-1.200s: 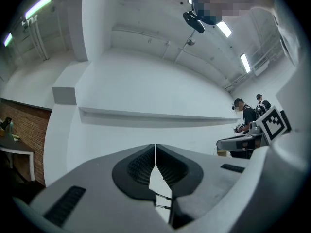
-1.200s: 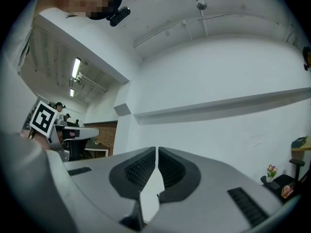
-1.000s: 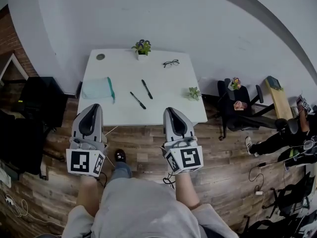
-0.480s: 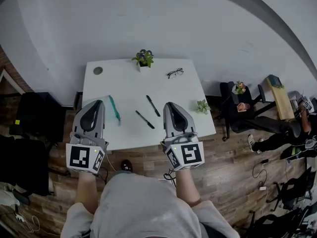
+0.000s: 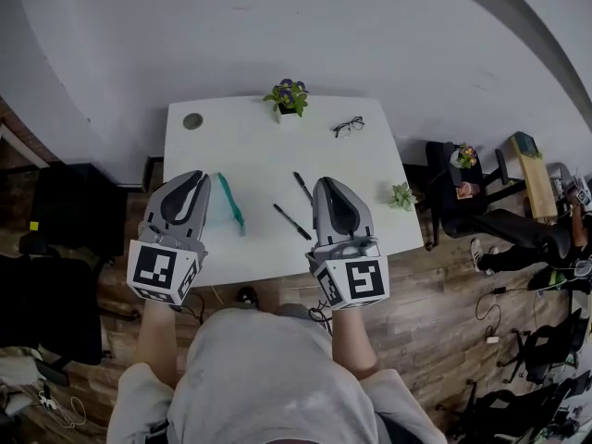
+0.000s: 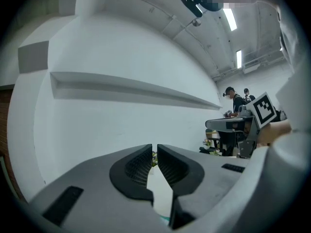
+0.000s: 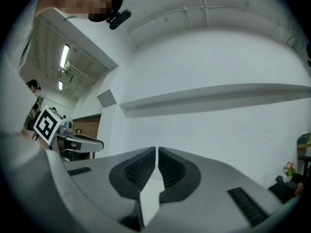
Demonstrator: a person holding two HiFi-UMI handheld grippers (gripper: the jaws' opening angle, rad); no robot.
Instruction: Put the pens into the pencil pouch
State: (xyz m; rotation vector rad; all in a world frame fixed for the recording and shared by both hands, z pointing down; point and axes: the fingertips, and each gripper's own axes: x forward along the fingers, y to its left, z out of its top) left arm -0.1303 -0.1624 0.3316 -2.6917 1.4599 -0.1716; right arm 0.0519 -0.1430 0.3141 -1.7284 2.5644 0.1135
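Over the near half of the white rectangular table [image 5: 268,146], your two grippers now hang where a second ago they were short of it, above the wooden floor. Your left gripper [image 5: 196,179], jaws clenched on nothing, now covers most of the pale pencil pouch with the teal zip edge [image 5: 231,203], which was in full sight before. Your right gripper [image 5: 326,185], likewise closed and empty, sits just right of the two black pens [image 5: 292,221]. They lie apart on the table between the grippers, outside the pouch.
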